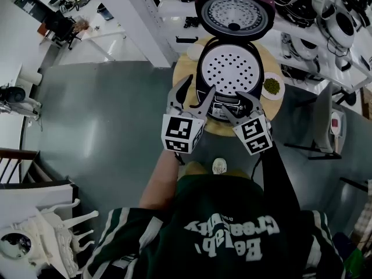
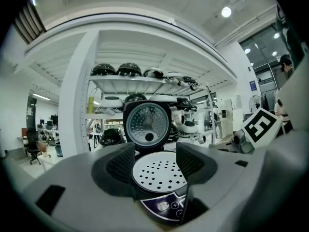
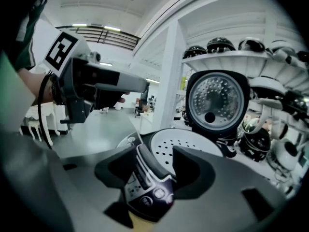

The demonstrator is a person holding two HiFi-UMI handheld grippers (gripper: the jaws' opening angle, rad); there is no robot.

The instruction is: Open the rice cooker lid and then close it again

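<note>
The dark rice cooker (image 1: 229,68) stands on a round wooden table (image 1: 216,128). Its lid (image 1: 234,13) is swung up and back, and the white perforated inner tray shows inside. Both grippers hover at the cooker's front edge. My left gripper (image 1: 200,86) is open at the front left; in the left gripper view the tray (image 2: 159,170) and the lid (image 2: 147,124) show between its jaws. My right gripper (image 1: 235,104) is open at the front right. The cooker's control panel (image 3: 147,187) and front rim lie between its jaws, not pressed.
A small dish of green bits (image 1: 271,86) sits on the table right of the cooker, and a white dish (image 1: 195,51) sits to its left. Shelves with several other cookers (image 1: 325,22) stand behind. A white chair (image 1: 52,237) is at lower left.
</note>
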